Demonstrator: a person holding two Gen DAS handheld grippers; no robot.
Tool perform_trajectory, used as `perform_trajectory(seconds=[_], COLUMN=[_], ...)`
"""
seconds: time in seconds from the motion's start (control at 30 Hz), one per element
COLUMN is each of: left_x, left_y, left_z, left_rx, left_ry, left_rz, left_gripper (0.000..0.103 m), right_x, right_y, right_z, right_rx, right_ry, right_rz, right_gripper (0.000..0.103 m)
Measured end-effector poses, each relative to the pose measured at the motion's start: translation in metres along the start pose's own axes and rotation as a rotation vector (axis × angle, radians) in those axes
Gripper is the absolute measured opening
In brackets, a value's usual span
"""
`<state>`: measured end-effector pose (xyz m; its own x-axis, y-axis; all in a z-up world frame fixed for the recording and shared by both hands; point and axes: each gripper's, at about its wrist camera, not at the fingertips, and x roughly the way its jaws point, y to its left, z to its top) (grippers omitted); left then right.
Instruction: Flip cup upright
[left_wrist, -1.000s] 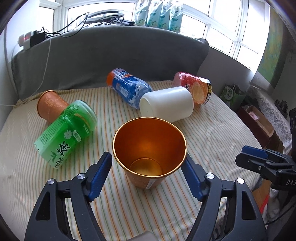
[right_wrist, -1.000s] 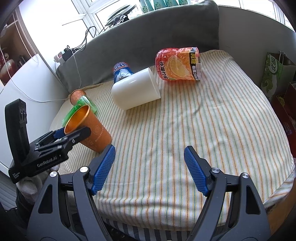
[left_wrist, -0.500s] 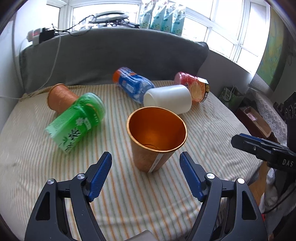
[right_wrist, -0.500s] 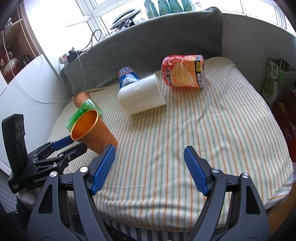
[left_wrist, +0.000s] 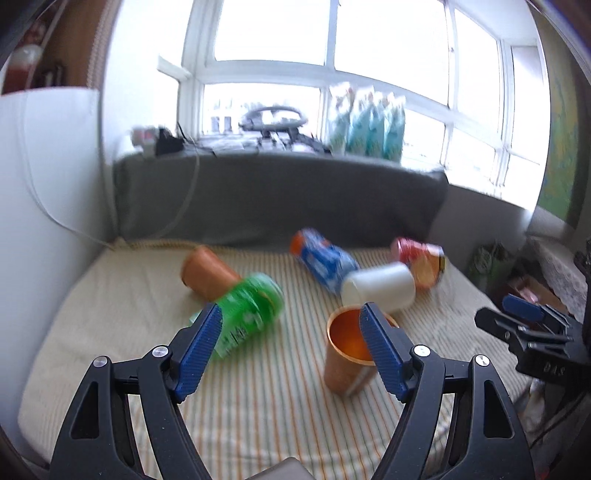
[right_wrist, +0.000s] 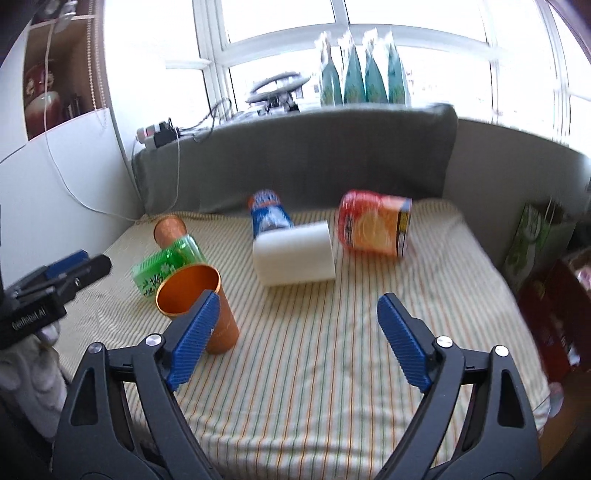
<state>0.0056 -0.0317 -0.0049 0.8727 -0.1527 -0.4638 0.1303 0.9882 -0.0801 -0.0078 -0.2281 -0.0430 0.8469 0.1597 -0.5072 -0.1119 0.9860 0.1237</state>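
Observation:
An orange metallic cup (left_wrist: 345, 350) stands upright on the striped cloth (left_wrist: 258, 398), mouth up; it also shows in the right wrist view (right_wrist: 195, 295). My left gripper (left_wrist: 291, 350) is open and empty, pulled back and raised from the cup, with its right finger in front of the cup's rim. My right gripper (right_wrist: 295, 343) is open and empty over the cloth (right_wrist: 314, 362), to the right of the cup. A white cup (left_wrist: 378, 290) lies on its side behind it, also in the right wrist view (right_wrist: 295, 258).
Lying on the cloth are a green bottle (left_wrist: 247, 317), a second orange cup (left_wrist: 207, 275), a blue bottle (left_wrist: 325, 262) and a red-orange jar (right_wrist: 375, 227). A grey cushion (right_wrist: 295, 155) backs the surface. Bags and boxes (right_wrist: 554, 280) stand off the right edge.
My left gripper has let the orange cup stand free and drawn back and up, tilting the view toward the window. My right gripper has also risen and pulled back a little.

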Motion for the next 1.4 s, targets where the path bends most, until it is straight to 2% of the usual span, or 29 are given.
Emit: perform_trajectory(seconds=[0.2, 0.23, 0.27, 0.63, 1.4], left_x=[-0.015, -0.017, -0.018, -0.027, -0.031], left_y=[0.002, 0.003, 0.004, -0.001, -0.004], left_z=[0.005, 0.005, 0.005, 0.003, 0.002], left_rx=[0.01, 0.006, 0.001, 0.026, 0.033], left_ry=[-0.117, -0.124, -0.127, -0.149, -0.146], left_rz=[0.06, 0.061, 0.063, 0.084, 0.082], left_gripper=[0.081, 0.081, 0.081, 0.083, 0.083], right_x=[-0.016, -0.017, -0.019, -0.032, -0.028], right_y=[0.01, 0.01, 0.01, 0.012, 0.011], right_z=[0.005, 0.006, 0.007, 0.006, 0.003], right_rx=[-0.032, -0.032, -0.029, -0.019, -0.037], right_ry=[-0.106, -0.115, -0.128, -0.25, -0.245], right_rz=[-0.031, -0.033, -0.035, -0.1, -0.113], right_gripper=[0.094, 0.096, 0.102, 0.103, 0.103])
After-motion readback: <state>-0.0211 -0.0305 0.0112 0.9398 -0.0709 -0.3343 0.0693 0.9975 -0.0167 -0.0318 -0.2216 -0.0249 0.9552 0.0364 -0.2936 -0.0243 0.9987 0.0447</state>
